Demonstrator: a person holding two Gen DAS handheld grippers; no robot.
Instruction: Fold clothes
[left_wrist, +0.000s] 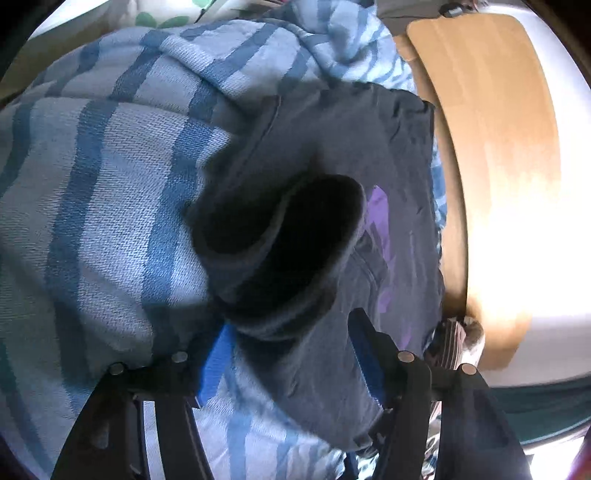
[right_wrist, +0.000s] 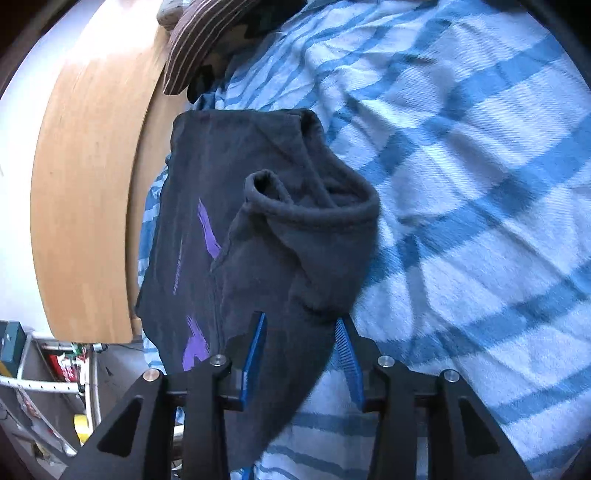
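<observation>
Woven blue-striped blanket (right_wrist: 461, 184), rumpled dark shirt (right_wrist: 221, 177), both tools parted, cloth between.

left gripper (left_wrist: 291, 332): jaws apart, lower centre of frame | right gripper (right_wrist: 301, 321): jaws apart, lower centre

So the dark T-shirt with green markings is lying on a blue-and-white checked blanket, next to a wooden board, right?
Not quite: the markings on the dark T-shirt are purple, not green, as the right wrist view shows plainly. The rest holds: it lies on the blue-and-white checked blanket, next to the wooden board.
</observation>
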